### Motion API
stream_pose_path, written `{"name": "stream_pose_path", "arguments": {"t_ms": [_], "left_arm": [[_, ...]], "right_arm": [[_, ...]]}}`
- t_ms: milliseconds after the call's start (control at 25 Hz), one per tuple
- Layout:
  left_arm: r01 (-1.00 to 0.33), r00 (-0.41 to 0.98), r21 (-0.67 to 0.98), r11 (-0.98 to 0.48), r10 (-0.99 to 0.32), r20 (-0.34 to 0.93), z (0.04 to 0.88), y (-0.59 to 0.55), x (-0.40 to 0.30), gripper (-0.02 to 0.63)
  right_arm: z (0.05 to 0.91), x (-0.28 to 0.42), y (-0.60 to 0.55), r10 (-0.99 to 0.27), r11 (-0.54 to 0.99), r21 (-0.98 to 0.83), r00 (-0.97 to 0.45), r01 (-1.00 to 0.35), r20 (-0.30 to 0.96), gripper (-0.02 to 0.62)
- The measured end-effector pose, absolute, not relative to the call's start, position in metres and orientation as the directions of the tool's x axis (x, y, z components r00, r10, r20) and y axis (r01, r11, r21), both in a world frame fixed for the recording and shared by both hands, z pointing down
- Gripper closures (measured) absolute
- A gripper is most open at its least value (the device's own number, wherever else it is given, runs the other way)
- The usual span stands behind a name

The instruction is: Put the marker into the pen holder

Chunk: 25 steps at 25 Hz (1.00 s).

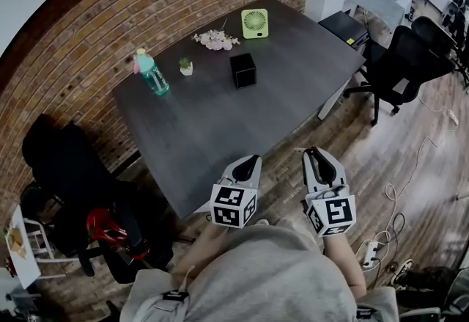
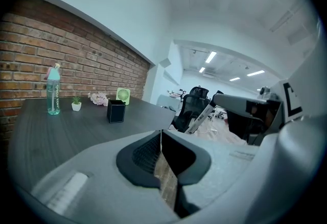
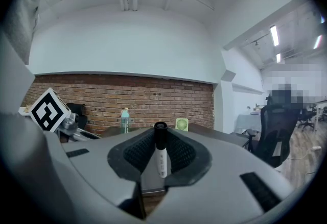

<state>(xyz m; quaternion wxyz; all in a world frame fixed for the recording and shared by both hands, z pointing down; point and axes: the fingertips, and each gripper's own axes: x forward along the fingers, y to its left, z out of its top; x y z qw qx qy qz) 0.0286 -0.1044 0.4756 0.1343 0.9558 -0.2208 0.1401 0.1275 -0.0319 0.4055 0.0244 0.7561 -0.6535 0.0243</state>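
Observation:
My right gripper point(image 3: 160, 142) is shut on a white marker point(image 3: 161, 159) with a black cap, which stands upright between the pads. In the left gripper view the same marker point(image 2: 204, 115) slants down from the right gripper's tip. The black square pen holder point(image 1: 242, 70) stands on the dark table point(image 1: 205, 130), far ahead of both grippers point(image 2: 116, 111). My left gripper point(image 1: 247, 166) and right gripper point(image 1: 316, 158) hover side by side off the table's near corner, above the wooden floor. The left gripper's point(image 2: 161, 139) jaws meet at the tips with nothing in them.
On the table's far side are a teal bottle point(image 1: 152, 72), a small potted plant point(image 1: 185, 66), pink flowers point(image 1: 215, 39) and a green fan point(image 1: 254, 23). Black office chairs point(image 1: 399, 64) stand to the right, and a black chair point(image 1: 66, 166) to the left by the brick wall.

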Motion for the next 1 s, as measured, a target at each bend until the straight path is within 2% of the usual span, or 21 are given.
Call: {"name": "stream_pose_path", "arguments": {"t_ms": [400, 1000], "left_arm": [[-0.52, 0.832, 0.204, -0.83, -0.437, 0.342, 0.482, -0.134, 0.023, 0.586], [-0.648, 0.746, 0.198, -0.735, -0.562, 0.356, 0.484, -0.217, 0.036, 0.586]], "right_arm": [[0.412, 0.136, -0.064, -0.991, -0.107, -0.008, 0.106, -0.994, 0.084, 0.526], [0.404, 0.168, -0.17, -0.997, 0.042, -0.004, -0.042, -0.999, 0.059, 0.526]]}}
